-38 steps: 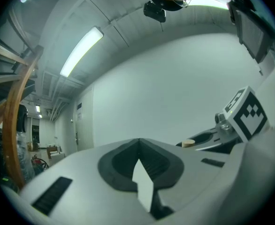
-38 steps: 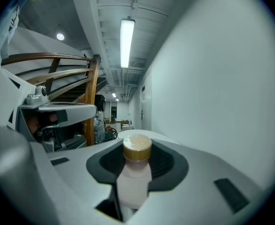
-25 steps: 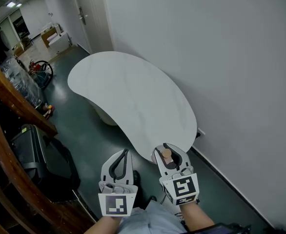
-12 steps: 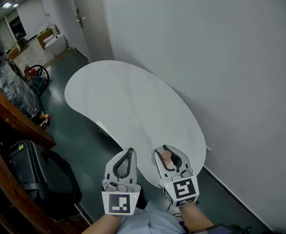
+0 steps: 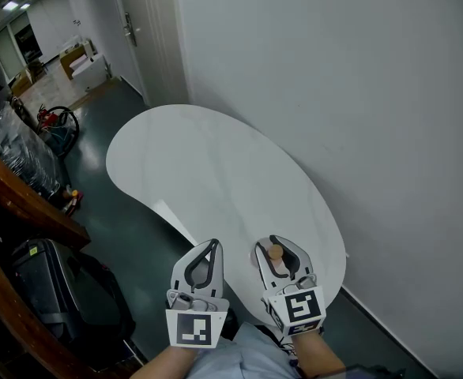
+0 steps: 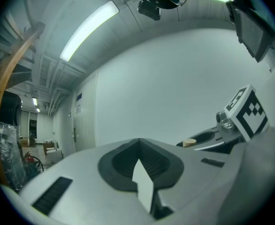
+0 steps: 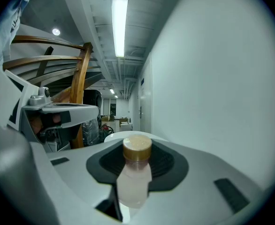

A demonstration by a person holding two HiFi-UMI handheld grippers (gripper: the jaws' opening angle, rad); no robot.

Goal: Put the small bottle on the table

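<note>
The small bottle (image 5: 276, 253), pale pink with a tan cap, stands upright between the jaws of my right gripper (image 5: 280, 244). That gripper is shut on it over the near end of the white kidney-shaped table (image 5: 216, 172). In the right gripper view the bottle (image 7: 133, 175) fills the gap between the dark pads (image 7: 168, 165), and the table (image 7: 115, 136) shows just beyond. My left gripper (image 5: 213, 245) hangs beside it at the table's near edge, jaws shut with nothing in them. In the left gripper view the closed tips of the left gripper (image 6: 139, 140) meet, and the bottle's cap (image 6: 189, 142) shows at the right.
A white wall (image 5: 358, 93) runs along the table's right side. A wooden handrail (image 5: 18, 196) and a black bag (image 5: 54, 279) on the dark green floor are at the left. A door (image 5: 137, 22) and stacked goods lie far back.
Both grippers have come forward from the table's near tip to over its near end. The bottle stays held in the right gripper; the left stays shut.
</note>
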